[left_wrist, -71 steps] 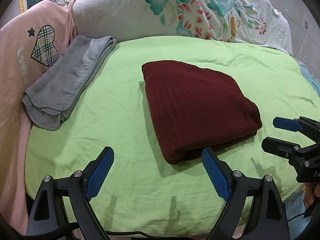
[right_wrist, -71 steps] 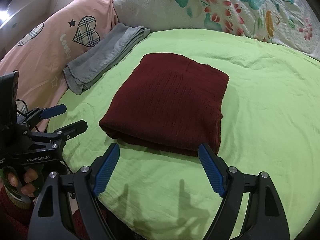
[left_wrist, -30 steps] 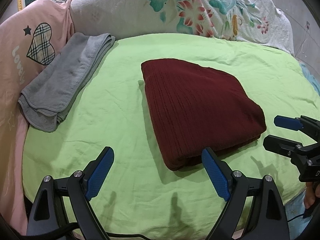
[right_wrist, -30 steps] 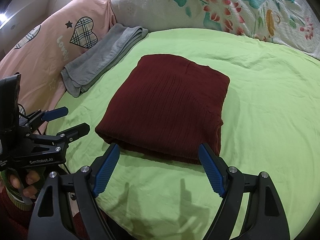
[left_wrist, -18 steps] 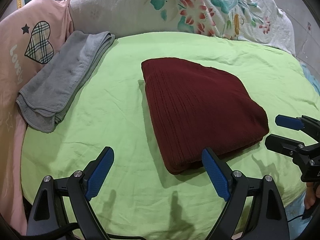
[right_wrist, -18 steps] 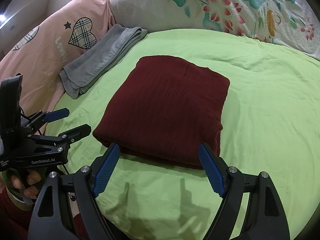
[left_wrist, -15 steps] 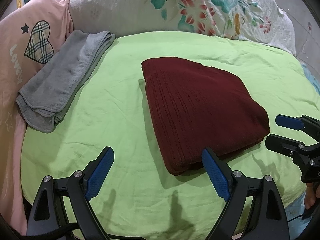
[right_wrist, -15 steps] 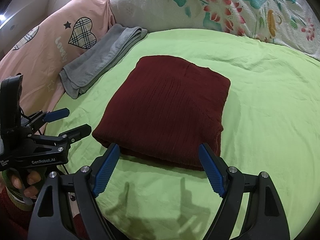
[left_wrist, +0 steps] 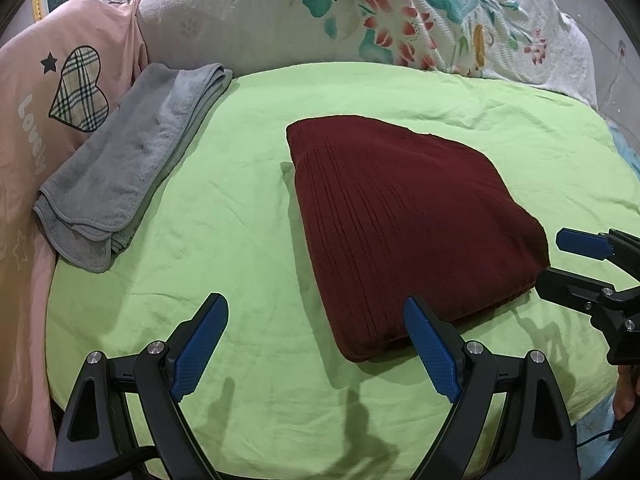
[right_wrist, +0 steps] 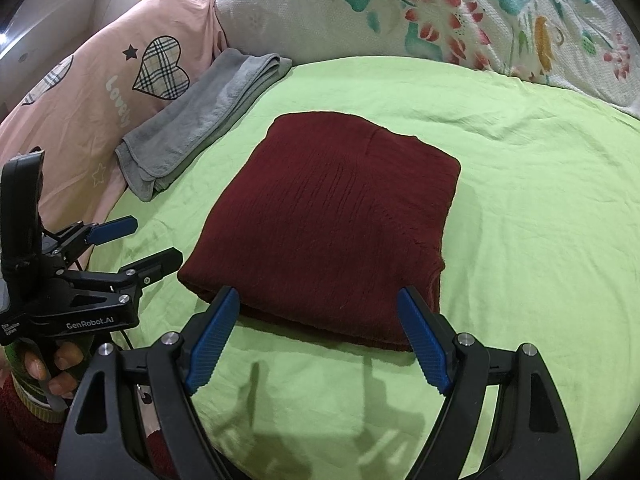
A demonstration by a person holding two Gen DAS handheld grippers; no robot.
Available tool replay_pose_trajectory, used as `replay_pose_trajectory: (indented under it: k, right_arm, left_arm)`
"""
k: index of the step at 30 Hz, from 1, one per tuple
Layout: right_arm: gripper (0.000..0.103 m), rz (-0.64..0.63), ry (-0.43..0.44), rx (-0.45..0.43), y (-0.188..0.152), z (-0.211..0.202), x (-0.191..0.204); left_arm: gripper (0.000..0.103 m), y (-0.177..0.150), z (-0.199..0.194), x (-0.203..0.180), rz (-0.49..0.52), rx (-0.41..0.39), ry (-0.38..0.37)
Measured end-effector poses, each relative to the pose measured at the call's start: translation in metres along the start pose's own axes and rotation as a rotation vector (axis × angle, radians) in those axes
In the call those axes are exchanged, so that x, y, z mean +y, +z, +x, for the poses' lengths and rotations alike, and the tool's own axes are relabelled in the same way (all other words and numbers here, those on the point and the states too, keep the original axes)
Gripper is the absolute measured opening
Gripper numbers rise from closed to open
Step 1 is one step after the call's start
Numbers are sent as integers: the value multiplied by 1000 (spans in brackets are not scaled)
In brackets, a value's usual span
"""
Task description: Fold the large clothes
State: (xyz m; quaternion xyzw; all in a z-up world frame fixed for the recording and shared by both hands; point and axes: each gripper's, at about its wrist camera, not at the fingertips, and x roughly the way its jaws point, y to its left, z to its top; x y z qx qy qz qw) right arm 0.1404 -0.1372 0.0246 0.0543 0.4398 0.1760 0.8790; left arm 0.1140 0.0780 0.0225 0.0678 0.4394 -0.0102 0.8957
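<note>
A dark red knitted garment [left_wrist: 404, 220] [right_wrist: 332, 220] lies folded into a thick rectangle on the green bedsheet [left_wrist: 240, 216] [right_wrist: 540, 200]. My left gripper [left_wrist: 316, 332] is open just in front of the garment's near left corner, nothing between its blue pads. It also shows at the left of the right wrist view, the left gripper [right_wrist: 140, 248] held by a hand. My right gripper [right_wrist: 320, 328] is open at the garment's near edge, empty. From the left wrist view the right gripper [left_wrist: 568, 260] appears at the right edge, beside the garment's right corner.
A folded grey towel [left_wrist: 132, 168] [right_wrist: 200, 120] lies at the sheet's left side against a pink pillow [left_wrist: 44, 92] [right_wrist: 92, 92] with a plaid heart. A white floral pillow [left_wrist: 360, 20] [right_wrist: 440, 16] runs along the back. The bed's edge is close below both grippers.
Both views have shifted very slightly, so the garment's near edge sits a little closer to the pads. Both grippers stay open and the garment has not moved.
</note>
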Motion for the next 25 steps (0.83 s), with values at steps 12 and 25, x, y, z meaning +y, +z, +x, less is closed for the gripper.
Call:
replay_pose_trajectory:
  k: [12, 25]
  right_arm:
    - [81, 8, 1, -4, 1, 0, -7]
    - [81, 15, 1, -2, 8, 7, -17]
  left_arm:
    - [90, 2, 0, -3, 5, 2, 13]
    - [90, 6, 3, 1, -8, 6, 34]
